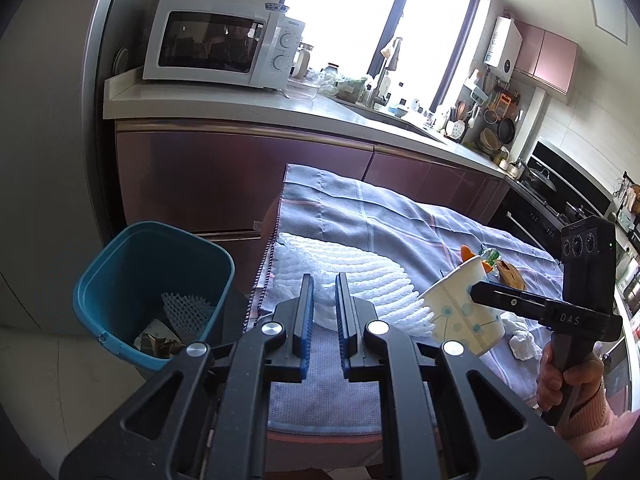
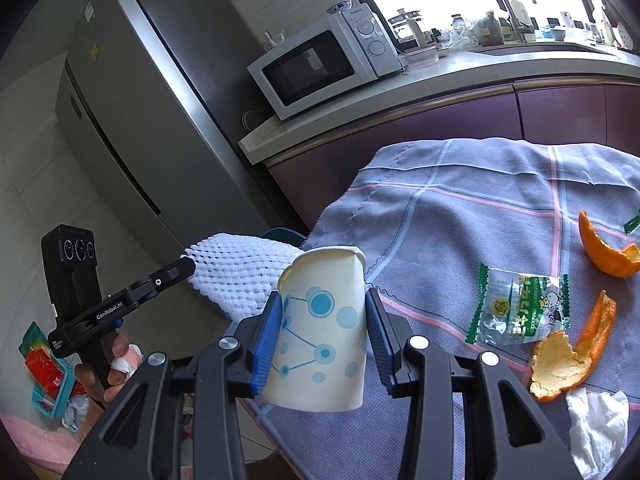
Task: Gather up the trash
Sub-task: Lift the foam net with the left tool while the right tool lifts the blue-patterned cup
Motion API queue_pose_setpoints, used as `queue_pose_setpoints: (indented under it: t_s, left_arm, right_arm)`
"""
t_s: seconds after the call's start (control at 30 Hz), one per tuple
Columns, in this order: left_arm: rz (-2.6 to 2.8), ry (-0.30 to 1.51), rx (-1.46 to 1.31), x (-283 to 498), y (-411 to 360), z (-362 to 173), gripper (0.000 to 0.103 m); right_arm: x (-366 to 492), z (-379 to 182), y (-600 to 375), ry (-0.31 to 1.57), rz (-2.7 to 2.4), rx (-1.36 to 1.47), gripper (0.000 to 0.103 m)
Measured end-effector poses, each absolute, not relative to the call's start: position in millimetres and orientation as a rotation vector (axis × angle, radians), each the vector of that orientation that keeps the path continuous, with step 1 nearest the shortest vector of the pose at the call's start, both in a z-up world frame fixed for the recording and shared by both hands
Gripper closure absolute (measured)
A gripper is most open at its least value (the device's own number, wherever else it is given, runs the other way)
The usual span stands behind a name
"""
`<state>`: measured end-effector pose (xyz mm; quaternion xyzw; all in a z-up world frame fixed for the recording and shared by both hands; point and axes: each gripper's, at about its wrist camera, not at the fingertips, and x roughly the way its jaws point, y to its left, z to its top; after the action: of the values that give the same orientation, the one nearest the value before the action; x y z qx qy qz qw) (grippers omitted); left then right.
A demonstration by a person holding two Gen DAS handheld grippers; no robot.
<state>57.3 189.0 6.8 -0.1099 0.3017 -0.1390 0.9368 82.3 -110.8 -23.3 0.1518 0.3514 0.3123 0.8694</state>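
My right gripper [image 2: 324, 295] is shut on a white paper cup [image 2: 320, 332] with blue dots, held tilted above the cloth-covered table [image 2: 460, 208]. In the left wrist view the cup [image 1: 452, 312] hangs at the right in that gripper [image 1: 478, 291]. My left gripper [image 1: 324, 280] is shut on a white foam net [image 1: 360, 276], pinched between its pads. The right wrist view shows the foam net [image 2: 236, 276] reaching past the table's left edge from the left gripper [image 2: 187, 267]. A blue bin [image 1: 120, 264] stands on the floor left of the table, holding a foam net and wrappers.
On the cloth lie orange peels [image 2: 604, 252], a clear green-edged wrapper [image 2: 516, 308] and a crumpled tissue [image 2: 596, 428]. Behind run a counter with a microwave [image 1: 224, 48] and a fridge [image 2: 132, 112]. A hand [image 1: 560, 376] holds the right gripper's handle.
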Motion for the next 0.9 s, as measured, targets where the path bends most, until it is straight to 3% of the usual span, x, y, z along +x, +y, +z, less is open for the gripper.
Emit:
queue_pose_setpoints:
  t_s: [0.9]
  left_arm:
    - [-0.185, 0.575, -0.241, 41.6, 242.2, 16.0, 0.092]
  right_arm:
    - [103.5, -13.8, -56.7, 0.739, 0.749, 0.296, 0.063]
